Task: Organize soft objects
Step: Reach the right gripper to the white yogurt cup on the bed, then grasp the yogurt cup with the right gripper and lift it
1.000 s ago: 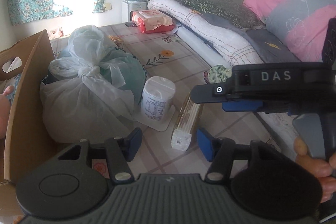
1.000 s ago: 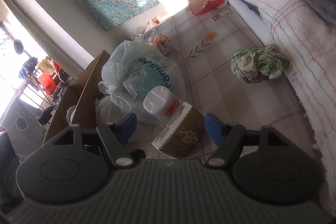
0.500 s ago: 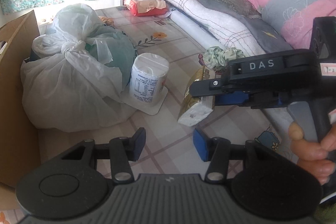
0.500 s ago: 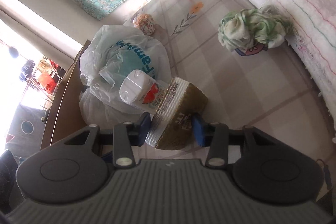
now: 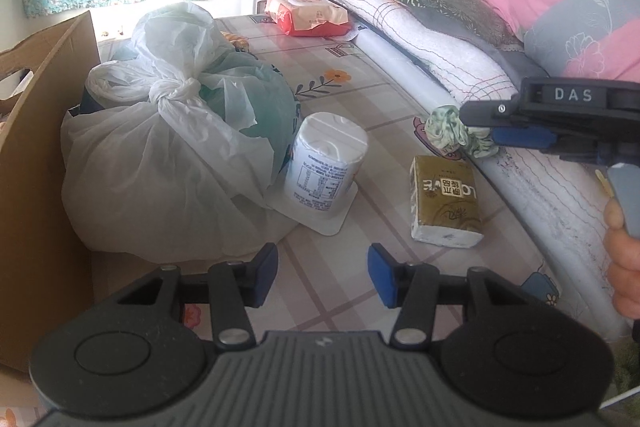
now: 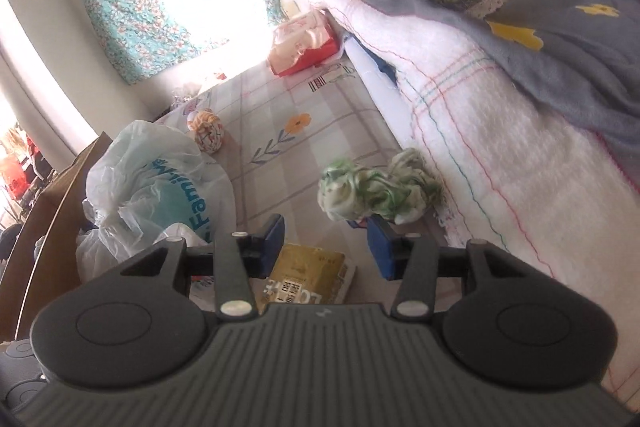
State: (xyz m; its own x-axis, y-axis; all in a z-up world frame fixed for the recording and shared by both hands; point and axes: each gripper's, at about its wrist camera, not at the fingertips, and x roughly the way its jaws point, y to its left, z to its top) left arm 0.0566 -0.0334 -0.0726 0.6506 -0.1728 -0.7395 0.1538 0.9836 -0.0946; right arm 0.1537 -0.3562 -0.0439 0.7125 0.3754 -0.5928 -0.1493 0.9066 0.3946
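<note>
Bedroom, checked flower-print floor mat [image 5: 320, 99] beside a bed [image 6: 500, 131]. Olive-gold rectangular tissue pack [image 5: 446, 205] lies flat on the mat. Right gripper [image 6: 326, 247] jaws, just opening, spread above it; left gripper [image 5: 322, 275] jaws spread, empty.

Tissue pack [image 5: 445, 201] flat on floor mat [image 5: 340, 83], right of tub [image 5: 326, 163]. Tied plastic bags [image 5: 168, 163] left of tub, against cardboard box [image 5: 36, 147]. Cloth bundle [image 5: 452, 129] behind pack, touching rolled blanket [image 5: 404, 31]. Wipes pack [image 5: 308, 13] way back.
</note>
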